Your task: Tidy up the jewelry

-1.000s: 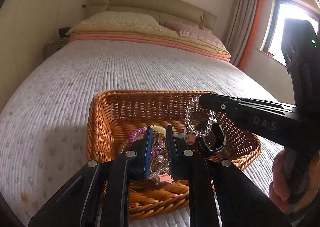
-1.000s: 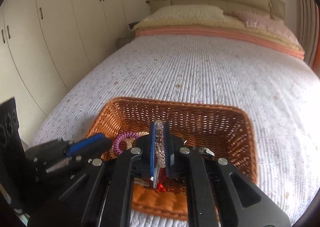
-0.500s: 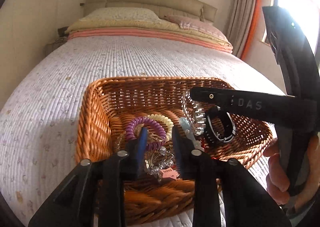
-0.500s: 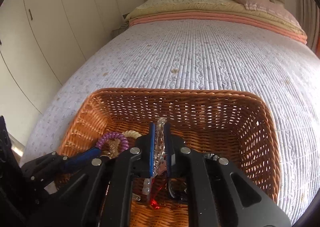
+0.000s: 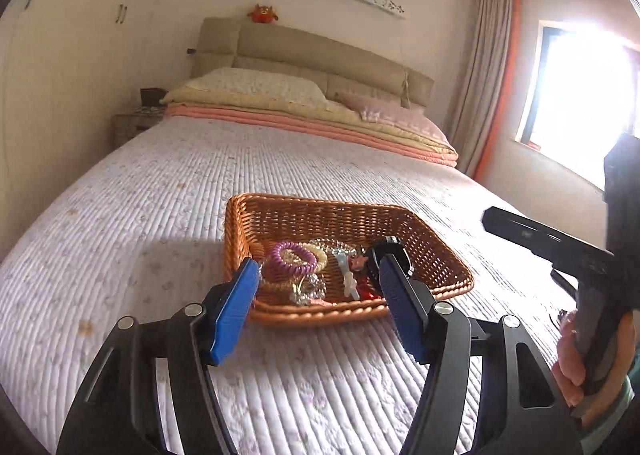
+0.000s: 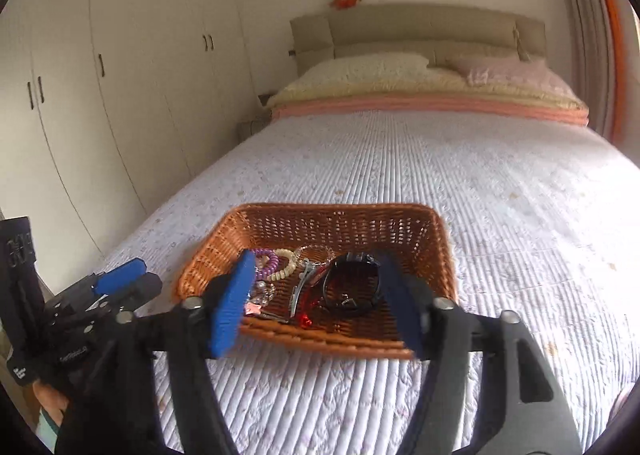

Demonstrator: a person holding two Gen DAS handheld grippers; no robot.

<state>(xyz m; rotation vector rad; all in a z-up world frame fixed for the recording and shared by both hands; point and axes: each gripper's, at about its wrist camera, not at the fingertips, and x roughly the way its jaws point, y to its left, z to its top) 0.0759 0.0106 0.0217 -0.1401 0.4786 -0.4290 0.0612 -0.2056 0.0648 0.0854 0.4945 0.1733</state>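
Observation:
A brown wicker basket (image 5: 280,215) (image 6: 444,255) sits on the bed. In it lie a purple coil bracelet (image 5: 291,257) (image 6: 267,262), a cream bracelet (image 6: 285,267), a clear bead bracelet (image 5: 334,245), a black watch (image 6: 352,287), a silver clip (image 6: 298,289) and small red pieces (image 6: 306,319). My left gripper (image 5: 318,283) is open and empty, drawn back in front of the basket. My right gripper (image 6: 316,287) is open and empty, also in front of the basket; it also shows at the right of the left wrist view (image 5: 560,251).
The quilted white bedspread (image 5: 140,223) spreads around the basket. Pillows (image 5: 256,89) and a folded pink and yellow blanket lie at the headboard. White wardrobes (image 6: 120,75) stand to the left, a nightstand (image 5: 132,127) beside the bed, a window (image 5: 580,95) to the right.
My right gripper let the clear bead bracelet go into the basket and opened. Both grippers opened wide and pulled back and up from the basket.

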